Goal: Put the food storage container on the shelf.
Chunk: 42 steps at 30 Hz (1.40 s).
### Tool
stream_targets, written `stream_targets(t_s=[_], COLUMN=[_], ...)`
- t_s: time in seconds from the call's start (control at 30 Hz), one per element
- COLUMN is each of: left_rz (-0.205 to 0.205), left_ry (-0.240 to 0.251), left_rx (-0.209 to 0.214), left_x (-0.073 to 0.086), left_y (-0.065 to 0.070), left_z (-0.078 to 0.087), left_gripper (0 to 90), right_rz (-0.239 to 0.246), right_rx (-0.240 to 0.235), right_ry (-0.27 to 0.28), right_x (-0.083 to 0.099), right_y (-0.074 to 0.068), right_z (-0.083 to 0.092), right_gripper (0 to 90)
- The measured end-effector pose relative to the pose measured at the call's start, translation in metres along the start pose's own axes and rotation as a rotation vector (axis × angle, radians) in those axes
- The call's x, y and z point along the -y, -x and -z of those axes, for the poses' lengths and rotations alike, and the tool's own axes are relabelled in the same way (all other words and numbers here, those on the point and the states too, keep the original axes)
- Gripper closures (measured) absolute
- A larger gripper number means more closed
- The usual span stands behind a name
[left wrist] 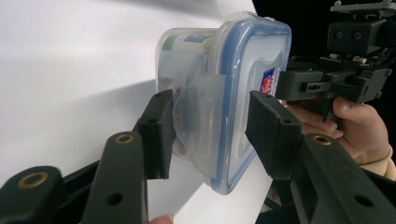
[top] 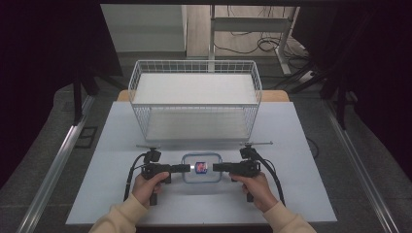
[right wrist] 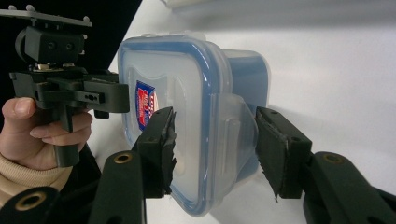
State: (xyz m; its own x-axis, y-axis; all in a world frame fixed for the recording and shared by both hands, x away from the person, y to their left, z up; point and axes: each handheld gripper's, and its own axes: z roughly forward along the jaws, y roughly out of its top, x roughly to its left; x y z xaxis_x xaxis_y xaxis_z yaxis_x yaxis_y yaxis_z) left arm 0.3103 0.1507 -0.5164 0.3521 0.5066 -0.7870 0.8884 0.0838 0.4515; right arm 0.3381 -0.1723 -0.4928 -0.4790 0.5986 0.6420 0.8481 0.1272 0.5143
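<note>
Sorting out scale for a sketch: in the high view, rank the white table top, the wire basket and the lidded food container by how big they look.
1. White table top, largest.
2. Wire basket, standing at the table's far end.
3. Lidded food container, by far the smallest, between the two tongs.
The basket sits farther from the camera, so it is truly somewhat bigger than it looks.

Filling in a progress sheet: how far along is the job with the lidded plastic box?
Done: the clear plastic box with its blue-rimmed lid lies between both grippers on the white table. In hand: the left gripper pinches one side flap in its fingers; the right gripper straddles the opposite flap without pressing. Left: the lid is on, and the box sits outside the white wire basket.
</note>
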Motion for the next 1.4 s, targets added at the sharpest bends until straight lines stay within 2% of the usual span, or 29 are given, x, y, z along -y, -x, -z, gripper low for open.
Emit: stream_targets(t_s=[0.17, 0.37, 0.57, 0.7, 1.07, 1.4], left_rz=[-0.027, -0.044, -0.081, -0.092, -0.142, -0.167], left_ry=[0.007, 0.036, 0.055, 0.074, 0.106, 0.124], left_rx=[-0.005, 0.009, 0.010, 0.015, 0.020, 0.035], left_x=[-0.016, -0.028, -0.042, -0.055, -0.087, -0.111], left_y=[0.008, 0.018, 0.036, 0.046, 0.074, 0.095], left_z=[0.006, 0.016, 0.026, 0.031, 0.043, 0.053], left_gripper=[52.4, 52.5, 52.4, 52.2, 52.1, 52.0], right_rz=[0.016, 0.046, 0.073, 0.096, 0.132, 0.173], right_rx=[0.004, 0.008, 0.017, 0.029, 0.035, 0.049], right_ry=[0.014, 0.034, 0.052, 0.068, 0.100, 0.140], right_x=[-0.015, -0.031, -0.046, -0.060, -0.093, -0.116], right_y=[-0.006, -0.020, -0.036, -0.048, -0.067, -0.087], right_z=[0.005, 0.012, 0.025, 0.034, 0.056, 0.074], right_gripper=[49.0, 49.0, 49.0, 49.0, 49.0, 49.0])
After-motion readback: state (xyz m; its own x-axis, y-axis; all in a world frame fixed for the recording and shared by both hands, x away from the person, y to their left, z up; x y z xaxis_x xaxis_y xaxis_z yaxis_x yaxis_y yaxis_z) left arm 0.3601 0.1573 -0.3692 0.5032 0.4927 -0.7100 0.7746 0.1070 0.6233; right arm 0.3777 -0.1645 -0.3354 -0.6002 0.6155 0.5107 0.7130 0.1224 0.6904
